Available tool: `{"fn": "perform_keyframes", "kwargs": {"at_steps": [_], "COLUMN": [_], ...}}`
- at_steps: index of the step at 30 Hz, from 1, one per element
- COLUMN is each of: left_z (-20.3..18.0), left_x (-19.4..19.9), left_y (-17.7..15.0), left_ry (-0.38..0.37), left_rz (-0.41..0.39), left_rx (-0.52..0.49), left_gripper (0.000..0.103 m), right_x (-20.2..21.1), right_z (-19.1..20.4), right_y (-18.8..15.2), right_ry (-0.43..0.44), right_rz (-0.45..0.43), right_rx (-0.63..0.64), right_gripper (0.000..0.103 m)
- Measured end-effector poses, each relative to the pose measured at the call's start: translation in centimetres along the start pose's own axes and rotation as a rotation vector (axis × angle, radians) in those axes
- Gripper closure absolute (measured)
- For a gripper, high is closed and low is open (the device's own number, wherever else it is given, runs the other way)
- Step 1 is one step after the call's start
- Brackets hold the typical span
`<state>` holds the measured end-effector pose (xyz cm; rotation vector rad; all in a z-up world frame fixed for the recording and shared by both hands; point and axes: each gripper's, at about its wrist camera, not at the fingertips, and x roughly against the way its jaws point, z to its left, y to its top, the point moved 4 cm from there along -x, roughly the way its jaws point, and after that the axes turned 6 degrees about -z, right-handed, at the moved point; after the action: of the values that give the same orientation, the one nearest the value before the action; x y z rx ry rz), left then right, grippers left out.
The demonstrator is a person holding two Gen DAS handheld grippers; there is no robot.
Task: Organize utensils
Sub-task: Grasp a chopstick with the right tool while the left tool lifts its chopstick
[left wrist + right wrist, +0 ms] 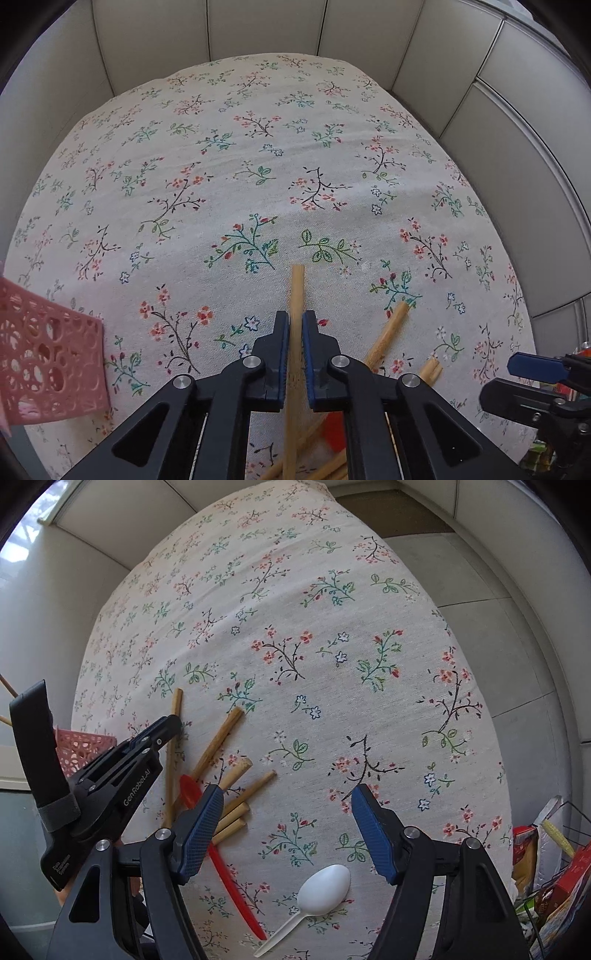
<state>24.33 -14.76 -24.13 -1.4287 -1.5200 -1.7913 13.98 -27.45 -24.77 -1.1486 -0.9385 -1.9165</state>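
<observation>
Left hand-held gripper point(294, 325) pinched one bamboo chopstick point(296, 295), tip jutting past the pads over the floral tabletop point(258, 166). Right hand-held gripper point(287, 797) hung spread wide, nothing between its pads, above the same cloth. Relative to the heap of loose chopsticks point(236, 805): red spoon point(221, 856) lay partly under it, bowl tucked among the sticks, handle running out toward the near edge; white spoon point(321, 886) rested well apart, beyond that red handle, bowl up. Pink perforated basket point(48, 362) stood on the far side of the heap from the white spoon, beside the left gripper. Wire rack of boxes point(554, 878) sat past the tabletop edge beyond the white spoon.
</observation>
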Motion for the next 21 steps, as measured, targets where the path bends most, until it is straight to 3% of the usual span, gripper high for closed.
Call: {"fn": "perform_keyframes", "kwargs": {"at_steps": [7, 9, 11, 14, 21], "left_z": [0.3, 0.7, 1.2, 2.1, 3.3], "left_x": [3.8, 4.7, 5.6, 7.0, 9.6], "left_y": [-0.4, -0.8, -1.0, -1.4, -2.1], "left_ry": [-0.012, -0.013, -0.016, -0.021, -0.024], "left_rz": [-0.052, -0.063, -0.074, -0.095, -0.131], "left_rx": [-0.019, -0.018, -0.018, -0.014, -0.001], "left_gripper": [0.096, 0.096, 0.096, 0.096, 0.096], "right_x": [-1.3, -1.7, -2.4, -3.3, -4.9], "right_z": [0.8, 0.9, 0.9, 1.2, 1.8], "right_y": [-0.1, 0.0, 0.1, 0.0, 0.2], "right_ry": [0.035, 0.056, 0.088, 0.153, 0.200], "right_rz": [0.020, 0.023, 0.042, 0.072, 0.087], "right_rx": [-0.029, -0.051, -0.087, -0.146, -0.221], "right_gripper": [0.030, 0.038, 0.053, 0.065, 0.074]}}
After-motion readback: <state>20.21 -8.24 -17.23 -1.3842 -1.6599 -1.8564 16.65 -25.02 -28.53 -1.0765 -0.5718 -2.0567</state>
